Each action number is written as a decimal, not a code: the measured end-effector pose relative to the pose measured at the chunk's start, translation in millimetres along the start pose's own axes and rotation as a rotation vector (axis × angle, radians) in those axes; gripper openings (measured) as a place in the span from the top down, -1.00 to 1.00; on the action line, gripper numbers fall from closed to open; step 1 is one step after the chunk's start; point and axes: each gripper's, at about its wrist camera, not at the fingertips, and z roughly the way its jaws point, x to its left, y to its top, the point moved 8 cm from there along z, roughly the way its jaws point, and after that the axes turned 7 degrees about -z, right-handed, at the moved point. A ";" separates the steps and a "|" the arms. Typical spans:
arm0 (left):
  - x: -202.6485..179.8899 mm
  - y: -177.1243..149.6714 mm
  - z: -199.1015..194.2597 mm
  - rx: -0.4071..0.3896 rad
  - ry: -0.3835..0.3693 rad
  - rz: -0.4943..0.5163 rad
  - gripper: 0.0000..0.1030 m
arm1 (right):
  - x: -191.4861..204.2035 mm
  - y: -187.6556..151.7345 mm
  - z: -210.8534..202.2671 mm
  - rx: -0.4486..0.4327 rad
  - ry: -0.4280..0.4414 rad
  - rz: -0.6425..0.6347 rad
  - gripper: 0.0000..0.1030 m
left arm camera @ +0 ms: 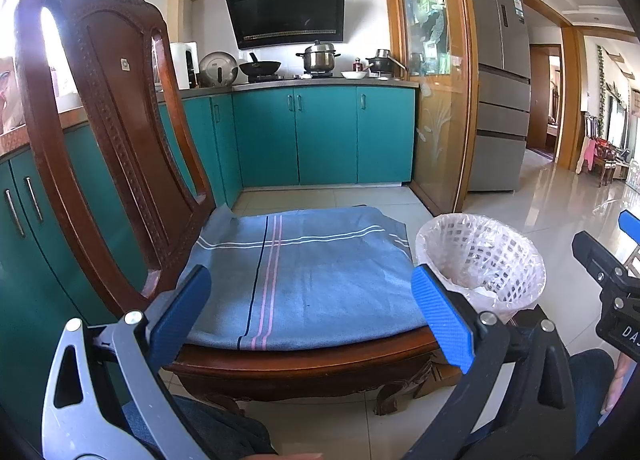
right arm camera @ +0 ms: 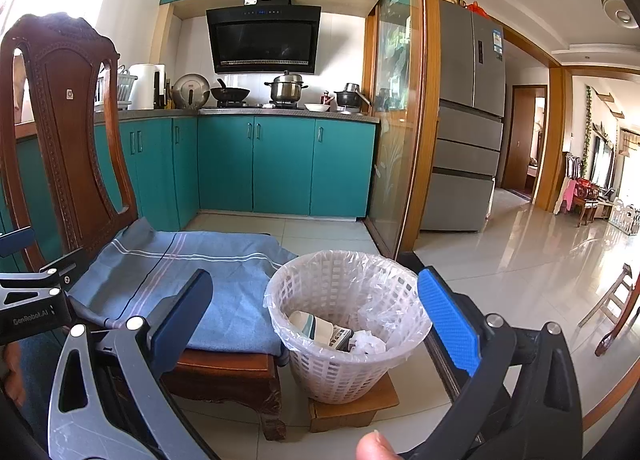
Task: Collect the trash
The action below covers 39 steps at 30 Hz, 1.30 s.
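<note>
Both grippers sit low in front of the chair, fingers spread wide, nothing between them. Left gripper point(left arm camera: 310, 308): blue pads frame the blue-grey cloth point(left arm camera: 304, 272) covering the wooden chair point(left arm camera: 100, 108) seat, hovering over its front edge. Its right finger point(left arm camera: 440, 320) overlaps the near rim of the bin in that view. Right gripper point(right arm camera: 316, 314): fingers straddle the white lattice trash basket point(right arm camera: 344, 364), which is lined with a clear plastic bag point(right arm camera: 384, 312).

Trash is inside the basket: a white and teal package point(right arm camera: 312, 326), something with printed text next to it, and crumpled white plastic or paper point(right arm camera: 368, 342) at the bottom. Can't identify them further.

Basket stands on a small wooden stool point(right arm camera: 352, 404), just beside the chair's right front corner, touching or nearly touching the cloth edge. Cloth has white, pink and dark stripes and no items on it.

Further out: white tiled floor point(right arm camera: 500, 280), teal cabinets point(right arm camera: 280, 164), stove with a wok point(right arm camera: 230, 93) and steel pot point(right arm camera: 286, 86), black range hood point(right arm camera: 264, 38), glass sliding door point(right arm camera: 394, 108), silver fridge point(right arm camera: 468, 116).
</note>
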 end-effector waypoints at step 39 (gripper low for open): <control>14.9 -14.0 22.5 0.086 0.027 -0.028 -0.94 | 5.5 -14.1 5.6 0.040 0.024 0.007 -0.94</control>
